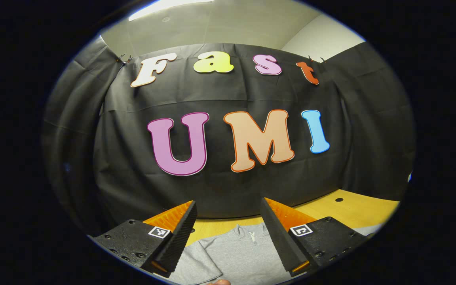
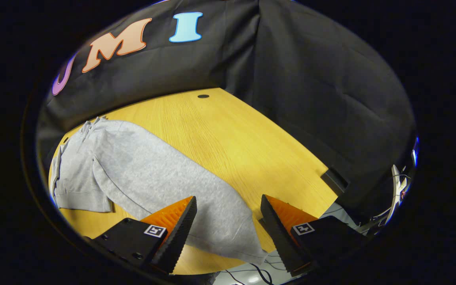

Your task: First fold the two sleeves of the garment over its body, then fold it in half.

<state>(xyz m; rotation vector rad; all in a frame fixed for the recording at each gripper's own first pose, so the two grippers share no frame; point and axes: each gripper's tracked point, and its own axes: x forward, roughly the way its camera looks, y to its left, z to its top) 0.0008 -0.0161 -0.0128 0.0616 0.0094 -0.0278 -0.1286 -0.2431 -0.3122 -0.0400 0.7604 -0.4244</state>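
Right gripper (image 2: 228, 221): jaws wide apart, nothing between them. It hangs above the near end of the grey sweatshirt (image 2: 141, 170), which lies flat on the yellow wooden table (image 2: 228, 134). In the right gripper view the part of the garment running toward the gripper looks like an outstretched sleeve (image 2: 220, 225), its end close to the table edge, with cables (image 2: 251, 273) below that edge. The other sleeve (image 2: 77, 182) looks already laid over the body, though the fisheye makes that hard to confirm.

Left gripper (image 1: 228, 233): also wide open and empty, held high and looking mostly at the booth wall. The left gripper view shows the sweatshirt's collar and short zip (image 1: 251, 235) beyond its fingers, so it sits over the hem side of the body.

Judged step: fold the outstretched sleeve over the body. To do it well:
- Right gripper drops to the cuff end, pinches only the sleeve layer, not the table edge.
- Lift just enough to clear the cloth, then carry it across toward the collar side in one arc.
- Left gripper could pin the shoulder seam so the body doesn't drag.
- Release flat, no bunching, before the half fold.

Farther off: a hole in the table (image 2: 203, 96), then the black cloth wall (image 2: 311, 79).
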